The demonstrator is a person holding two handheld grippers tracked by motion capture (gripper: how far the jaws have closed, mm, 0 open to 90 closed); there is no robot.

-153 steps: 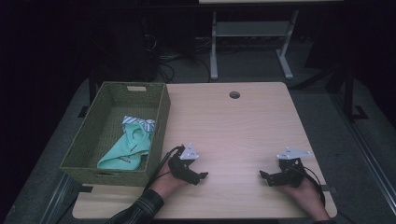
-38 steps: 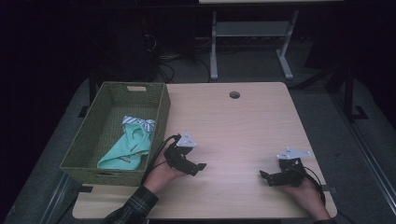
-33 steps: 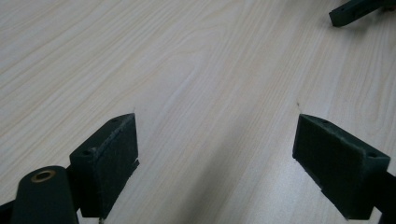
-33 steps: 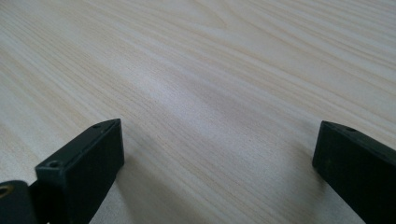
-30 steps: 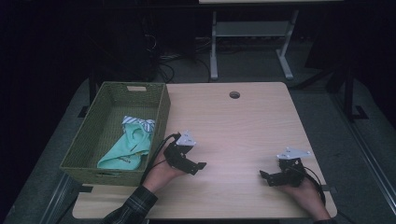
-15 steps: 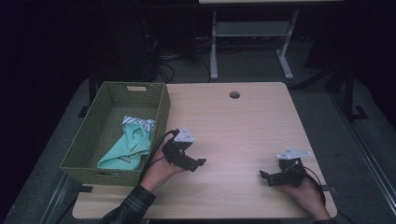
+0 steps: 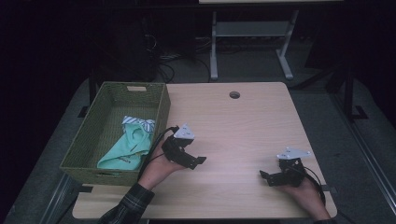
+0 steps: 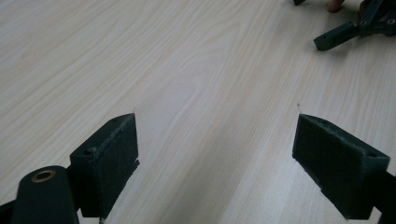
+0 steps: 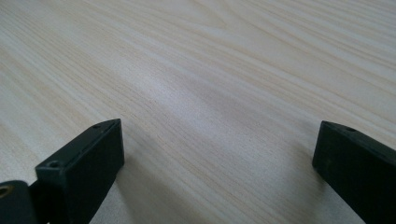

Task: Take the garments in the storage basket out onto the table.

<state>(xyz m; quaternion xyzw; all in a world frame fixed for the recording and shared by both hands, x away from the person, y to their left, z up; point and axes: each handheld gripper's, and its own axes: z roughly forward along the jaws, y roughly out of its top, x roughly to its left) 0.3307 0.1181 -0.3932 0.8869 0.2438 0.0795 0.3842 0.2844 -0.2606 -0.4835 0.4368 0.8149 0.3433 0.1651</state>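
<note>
My left gripper is raised a little above the light wooden table, just right of the woven basket. Its jaws stand wide apart with only bare wood between them. My right gripper rests low near the table's front right, also open, with nothing between its pads. In the left gripper view the right gripper shows at the top right. Inside the basket lie a mint green cloth and a striped cloth.
The basket takes up the table's left side. A round cable hole sits near the far edge. Beyond the table stands a white metal frame on a dark floor with cables.
The left hand has lifted its gripper and drifted slightly away from the person over the last seconds. The right gripper has stayed put.
</note>
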